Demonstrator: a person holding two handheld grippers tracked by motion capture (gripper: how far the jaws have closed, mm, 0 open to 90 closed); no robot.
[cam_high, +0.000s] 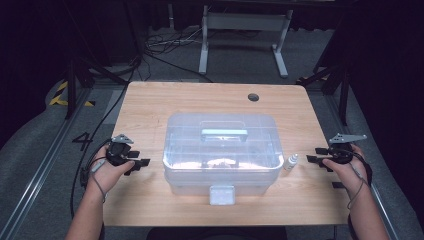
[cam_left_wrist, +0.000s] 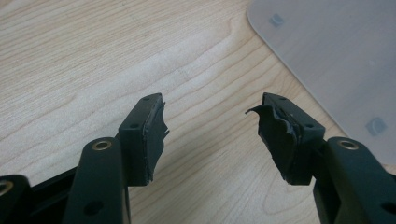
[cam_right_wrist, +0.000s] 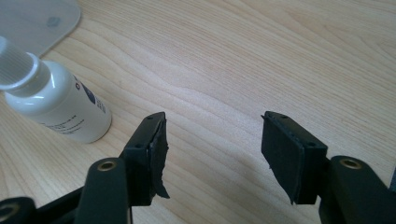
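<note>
High view: your left gripper (cam_high: 141, 163) sat left of clear lidded plastic storage box (cam_high: 220, 152), your right gripper (cam_high: 314, 154) right of small white bottle (cam_high: 290, 162). Bottle stood upright, just beside box's right wall.

Left gripper view: jaws gaped wide, empty, over light wooden table (cam_left_wrist: 93, 56).

Right gripper view: jaws wide, empty; bottle (cam_right_wrist: 58, 105) near left pad (cam_right_wrist: 156, 149), cap toward upper left.

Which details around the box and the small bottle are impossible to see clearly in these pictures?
- Box contents: high view, hazy lid and glare hide them.
- Bottle label: right gripper view, print too small.
- Bottle top: right gripper view, cut off by the left edge.
- Box: left gripper view, mostly cut off by the edge.
</note>
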